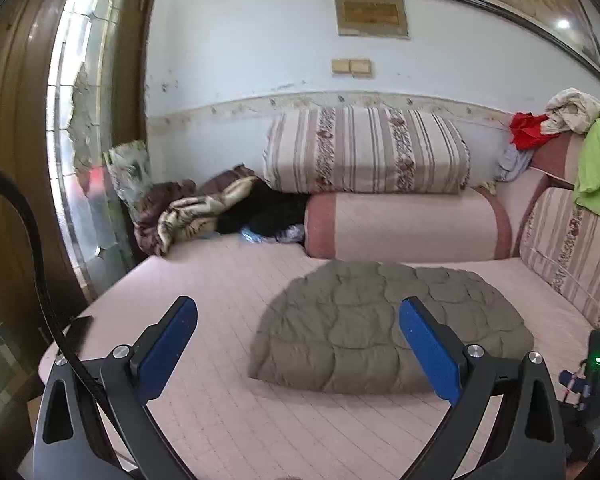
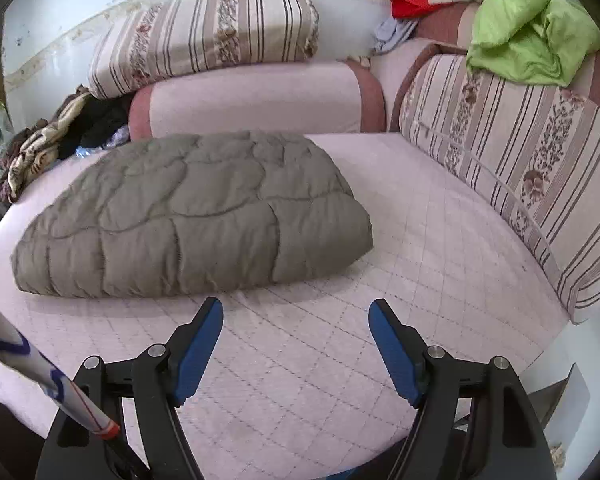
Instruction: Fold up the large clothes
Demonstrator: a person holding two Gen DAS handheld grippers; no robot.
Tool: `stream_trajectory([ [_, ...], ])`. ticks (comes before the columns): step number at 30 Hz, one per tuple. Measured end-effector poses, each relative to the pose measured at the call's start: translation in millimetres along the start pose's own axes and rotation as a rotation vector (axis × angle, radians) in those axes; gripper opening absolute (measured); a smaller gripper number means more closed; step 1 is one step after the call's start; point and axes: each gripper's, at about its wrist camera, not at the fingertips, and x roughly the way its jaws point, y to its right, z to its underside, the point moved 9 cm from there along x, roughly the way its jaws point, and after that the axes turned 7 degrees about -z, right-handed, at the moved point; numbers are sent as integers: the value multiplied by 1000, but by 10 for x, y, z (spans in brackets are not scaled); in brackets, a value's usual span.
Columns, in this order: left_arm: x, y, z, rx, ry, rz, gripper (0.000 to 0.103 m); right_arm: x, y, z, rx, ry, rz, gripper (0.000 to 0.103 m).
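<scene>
While both tools are held back from the work, the quilted garment [image 2: 188,212] is found lying on the pink quilted mattress [image 2: 420,240], folded into a rounded, padded mound with its long straight edge toward the cameras. No sleeves, collar or fastening can be made out. It is judged to be soft, puffy and fairly light for its bulk; the filling is expected to spring back, so any fold would likely need pressing flat. The shell fabric looks smooth and may slip between the pads if only a thin layer is pinched. A hold is best taken at the two near corners of the straight edge, with all layers gathered into each bite.

The left gripper [image 1: 298,322] is seen spread wide and empty, raised above the mattress and aimed across the garment's left half, not touching it. The right gripper [image 2: 296,324] is likewise released and holds nothing; it is poised low over bare mattress, just short of the near edge and toward the garment's right end.

Noted beyond the work area: a striped cushion [image 2: 204,32] stacked on a pink bolster [image 2: 256,96] against the wall, a crumpled blanket [image 1: 192,210] at the far left, and a green cloth [image 2: 528,28] draped over the backrest.
</scene>
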Motion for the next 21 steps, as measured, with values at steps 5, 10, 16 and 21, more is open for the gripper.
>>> stream_trajectory([
  [5,118,-69,121,-61,-68,20,101,-99,-201,-34,-30,6,-37,81],
  [10,349,-56,414,-43,-194,1,101,-93,-360,6,-67,-10,-57,81],
  [16,494,-55,674,35,-250,-104,101,-85,-458,47,-92,-16,-51,82],
  [21,438,-100,648,26,-219,-124,101,-86,-459,42,-90,-12,-47,82],
])
